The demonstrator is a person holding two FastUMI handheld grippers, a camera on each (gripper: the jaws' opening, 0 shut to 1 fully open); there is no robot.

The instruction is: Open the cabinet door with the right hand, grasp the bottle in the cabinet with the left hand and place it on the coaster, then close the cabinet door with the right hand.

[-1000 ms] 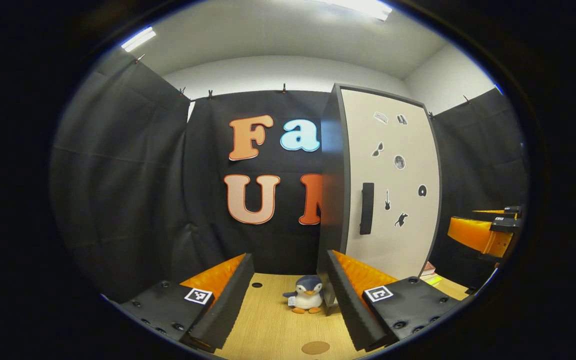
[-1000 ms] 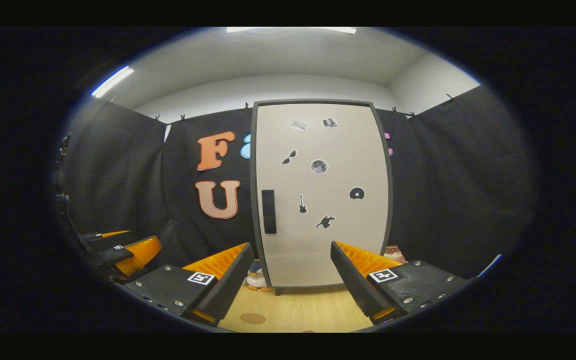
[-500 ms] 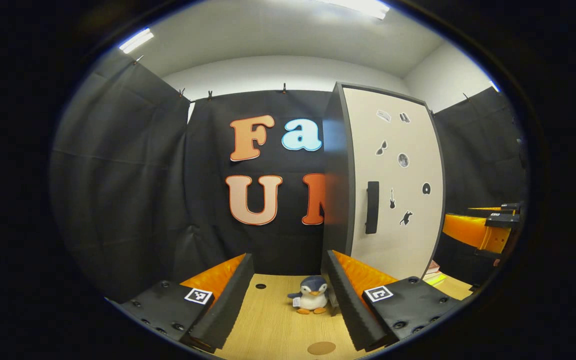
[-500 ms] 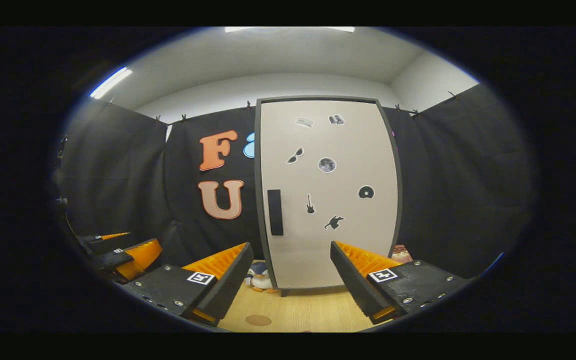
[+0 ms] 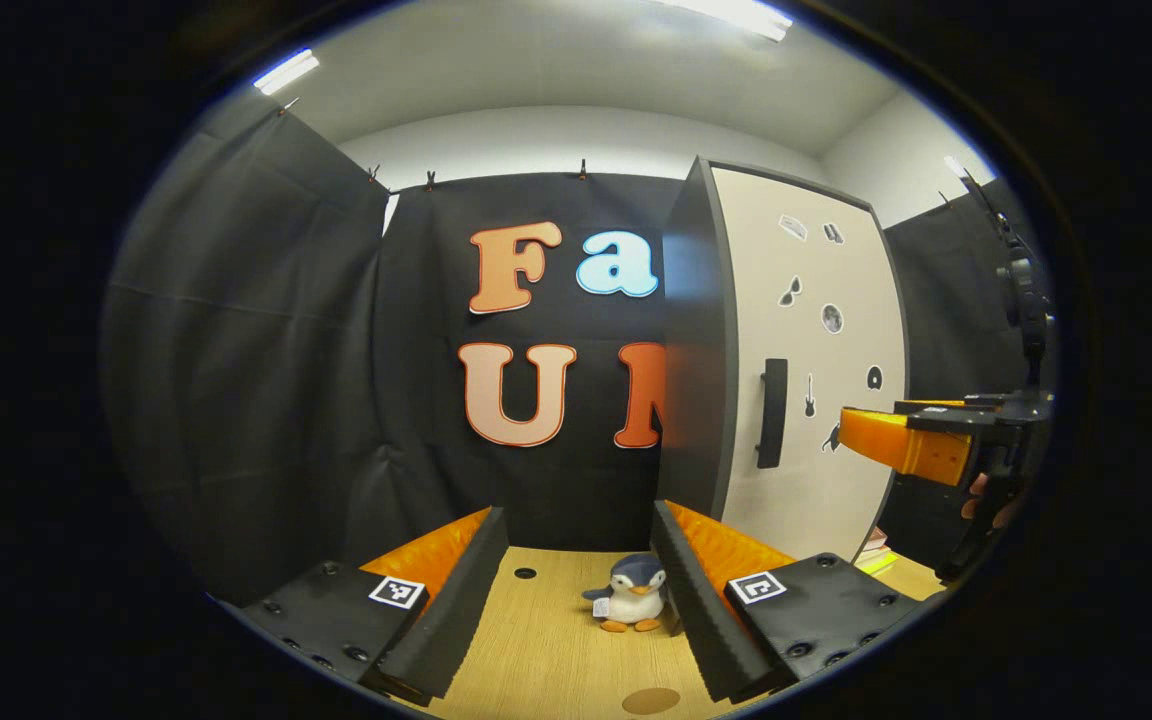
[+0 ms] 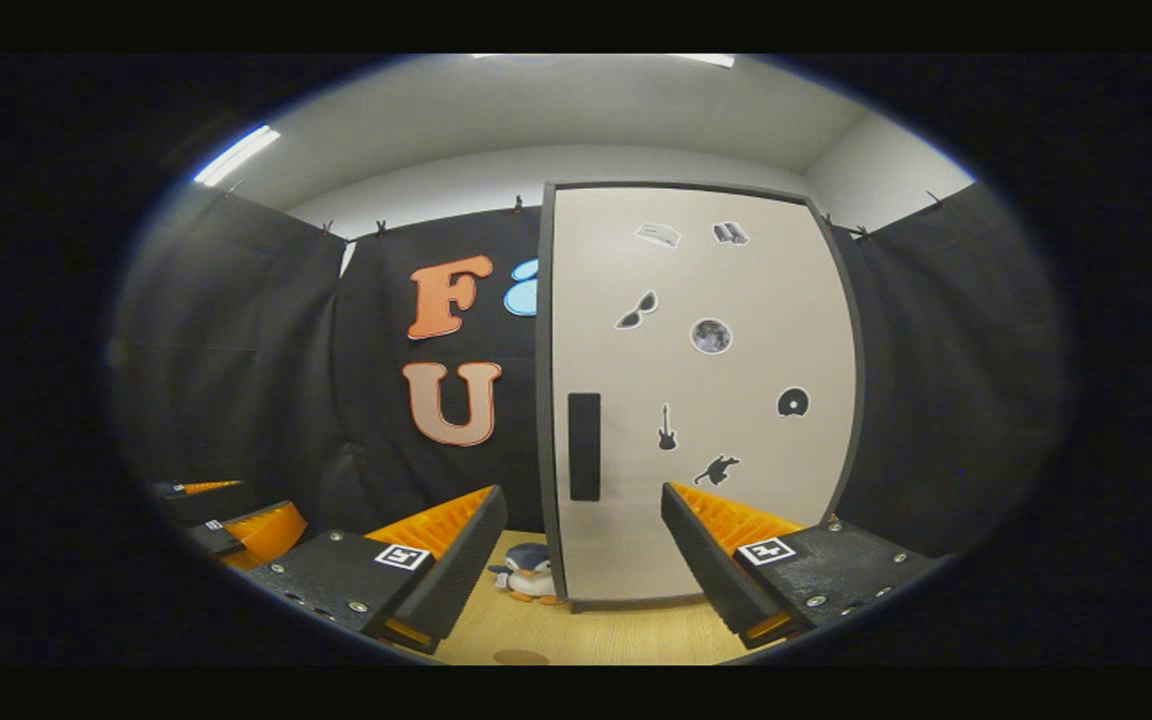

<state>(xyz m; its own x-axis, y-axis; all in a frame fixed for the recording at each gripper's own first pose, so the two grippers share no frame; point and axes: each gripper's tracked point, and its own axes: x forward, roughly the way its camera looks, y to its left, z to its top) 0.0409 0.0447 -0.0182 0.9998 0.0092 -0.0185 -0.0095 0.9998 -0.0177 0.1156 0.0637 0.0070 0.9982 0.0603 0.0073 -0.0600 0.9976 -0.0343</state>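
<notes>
So far the cabinet door [image 6: 701, 400] is shut, its dark upright handle [image 6: 584, 445] near the left edge untouched, and the bottle it presumably hides cannot be seen. The right gripper [image 6: 584, 560] faces the door squarely with its two fingers spread wide and nothing between them, short of the handle; judging by this, the first step, opening the door, is not yet done. The left gripper [image 5: 576, 600] waits off to the side of the cabinet [image 5: 691, 340], fingers likewise parted and empty, pointing over the wooden table [image 5: 546, 660]. A round brown coaster [image 5: 650, 701] lies on the table just ahead of the left gripper, bare. A small penguin plush toy [image 5: 631, 606] sits beside the cabinet's lower corner. Everything is left: pulling the door open, taking the bottle out, setting it on the coaster, and closing the door again.
</notes>
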